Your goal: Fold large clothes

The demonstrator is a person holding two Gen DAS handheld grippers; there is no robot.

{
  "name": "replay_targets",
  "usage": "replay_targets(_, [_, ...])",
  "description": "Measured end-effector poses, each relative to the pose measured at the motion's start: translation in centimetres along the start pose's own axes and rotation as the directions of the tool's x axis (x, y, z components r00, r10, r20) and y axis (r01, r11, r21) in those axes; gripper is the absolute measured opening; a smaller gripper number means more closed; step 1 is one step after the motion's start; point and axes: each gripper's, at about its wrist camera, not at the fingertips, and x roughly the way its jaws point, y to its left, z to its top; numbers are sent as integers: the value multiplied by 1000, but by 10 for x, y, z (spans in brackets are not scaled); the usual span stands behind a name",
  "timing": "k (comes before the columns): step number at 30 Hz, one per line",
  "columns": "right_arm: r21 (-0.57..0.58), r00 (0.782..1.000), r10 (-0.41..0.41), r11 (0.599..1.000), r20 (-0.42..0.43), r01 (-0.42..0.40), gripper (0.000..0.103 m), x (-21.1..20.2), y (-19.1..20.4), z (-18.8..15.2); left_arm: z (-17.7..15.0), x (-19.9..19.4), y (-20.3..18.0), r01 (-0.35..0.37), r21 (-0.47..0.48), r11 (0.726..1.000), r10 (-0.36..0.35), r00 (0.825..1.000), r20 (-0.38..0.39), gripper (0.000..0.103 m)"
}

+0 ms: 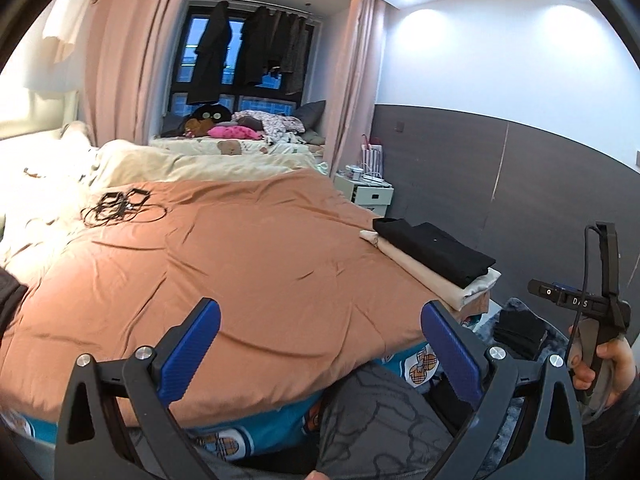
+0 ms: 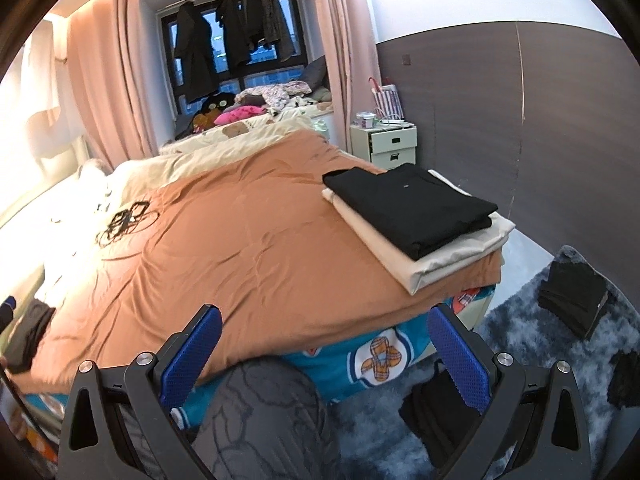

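Sitting folded on the bed's (image 2: 248, 240) right front corner is the stack (image 2: 416, 220): a black garment (image 2: 408, 204) squared off on top of a cream one (image 2: 440, 256), edges roughly matched. By the look of it those two are done. Their long axis runs from the bed's near-right corner back toward the nightstand (image 2: 390, 142), the folded ends facing the camera side. What's left, I'd judge, lies off the bed: dark clothes (image 2: 572, 304) on the rug (image 2: 532, 344) right of the bed, and another dark heap (image 2: 24, 336) at the bed's left edge; whether those are waiting their turn I can't say. The middle of the bed carries no garment, only a tangle of cable (image 2: 124, 220) toward its far left. Both tools hover over the bed's foot: left gripper (image 1: 320, 340) spread wide with nothing in it, right gripper (image 2: 324, 340) likewise splayed and holding nothing.
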Motion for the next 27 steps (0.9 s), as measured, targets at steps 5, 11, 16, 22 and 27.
replay_targets(5, [-22, 1000, 26, 999, -4, -26, 103, -10, 12, -19, -17, -26, 7, -22, -23, 999, 23, 1000, 12, 103])
replay_targets(11, [-38, 998, 56, 998, 15, -56, 103, -28, 25, -35, -27, -51, 7, -57, -8, 998, 58, 997, 42, 103])
replay_targets(16, [-36, 997, 70, 997, 37, -68, 103, -35, 30, -37, -29, -64, 2, -64, -1, 998, 64, 997, 52, 103])
replay_targets(22, [-29, 995, 86, 996, 45, -85, 103, -39, 34, -39, -30, -77, -2, -92, 1, 996, 92, 991, 95, 103])
replay_targets(27, [-53, 994, 102, 994, 41, -100, 103, -38, 42, -42, -31, -80, 1, -101, -15, 995, 102, 991, 91, 103])
